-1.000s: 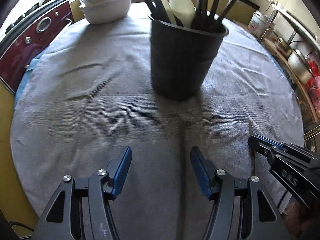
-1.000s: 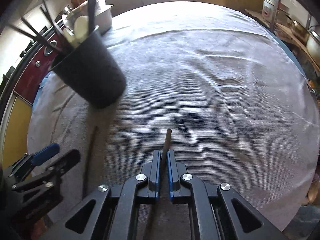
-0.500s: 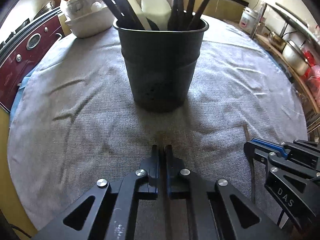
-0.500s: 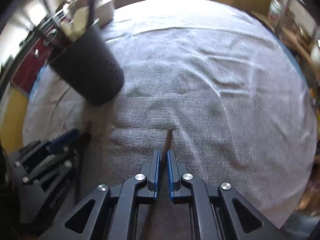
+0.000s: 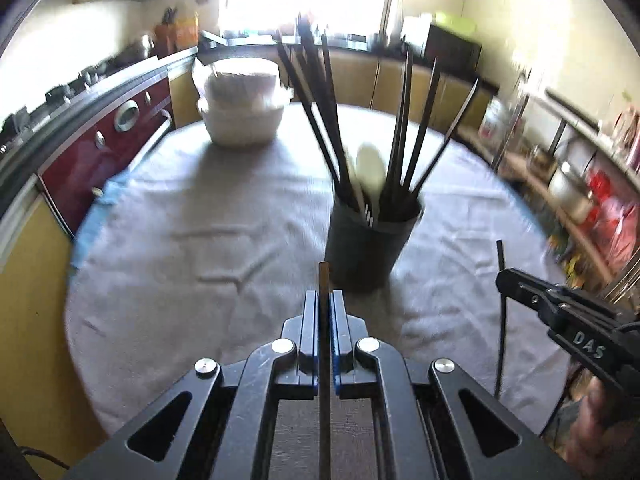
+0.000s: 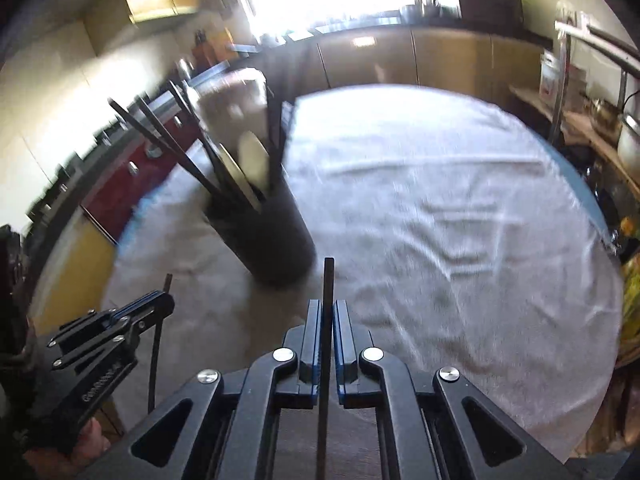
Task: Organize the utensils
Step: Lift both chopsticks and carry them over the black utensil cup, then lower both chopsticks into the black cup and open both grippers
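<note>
A black utensil holder stands on the round grey-clothed table, holding several dark chopsticks and a white spoon. It also shows in the right wrist view. My left gripper is shut on a dark chopstick, lifted off the cloth just in front of the holder. My right gripper is shut on another dark chopstick, also lifted, to the right of the holder. Each gripper shows in the other's view, the right one and the left one.
Stacked white bowls sit at the table's far left. A red oven and counter run along the left. Shelves with pots stand to the right. Cabinets line the back wall.
The left gripper closed on a chopstick that lay on the cloth. Both grippers then rose off the table with their chopsticks and tilted up, so the holder looks farther and the kitchen shows.
</note>
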The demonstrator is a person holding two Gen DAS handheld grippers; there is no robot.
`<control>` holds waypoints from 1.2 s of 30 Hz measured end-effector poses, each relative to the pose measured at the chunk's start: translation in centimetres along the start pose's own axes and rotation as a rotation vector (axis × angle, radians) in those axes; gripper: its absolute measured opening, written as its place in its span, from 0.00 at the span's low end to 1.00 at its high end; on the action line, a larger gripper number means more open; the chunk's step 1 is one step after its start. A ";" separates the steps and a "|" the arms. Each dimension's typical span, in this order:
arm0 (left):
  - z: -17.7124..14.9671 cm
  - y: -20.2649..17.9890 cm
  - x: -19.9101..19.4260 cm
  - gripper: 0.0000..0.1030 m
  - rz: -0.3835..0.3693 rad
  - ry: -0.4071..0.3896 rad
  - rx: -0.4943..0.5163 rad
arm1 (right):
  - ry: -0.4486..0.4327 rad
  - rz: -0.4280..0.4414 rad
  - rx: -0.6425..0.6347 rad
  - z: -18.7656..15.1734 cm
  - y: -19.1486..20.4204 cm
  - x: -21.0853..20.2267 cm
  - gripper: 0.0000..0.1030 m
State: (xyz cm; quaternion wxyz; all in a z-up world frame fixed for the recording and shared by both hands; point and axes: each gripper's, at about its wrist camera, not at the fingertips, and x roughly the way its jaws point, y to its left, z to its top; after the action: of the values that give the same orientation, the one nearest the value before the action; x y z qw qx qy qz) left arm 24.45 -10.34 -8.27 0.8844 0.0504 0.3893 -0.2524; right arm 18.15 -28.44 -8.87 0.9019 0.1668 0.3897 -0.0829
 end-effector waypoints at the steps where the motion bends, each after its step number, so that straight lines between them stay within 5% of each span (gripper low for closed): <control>1: 0.5 0.1 -0.9 0.05 -0.010 -0.030 -0.005 | -0.035 0.009 -0.006 0.2 0.4 -0.9 0.06; 13: 4.8 0.9 -8.6 0.05 -0.120 -0.314 -0.024 | -0.281 0.085 -0.050 2.8 3.5 -7.4 0.06; 24: 11.8 0.3 -8.1 0.05 -0.142 -0.441 -0.042 | -0.364 0.049 -0.133 8.4 6.2 -9.4 0.05; 36: 16.8 1.0 -3.5 0.05 -0.161 -0.495 -0.190 | -0.410 0.045 -0.151 13.8 7.3 -9.4 0.05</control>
State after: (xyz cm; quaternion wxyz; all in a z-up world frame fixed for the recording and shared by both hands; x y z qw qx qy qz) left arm 34.08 -12.89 5.81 0.9305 -0.1271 0.1859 -0.2888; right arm 23.10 -26.53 8.60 0.9738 0.0868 0.1997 -0.0655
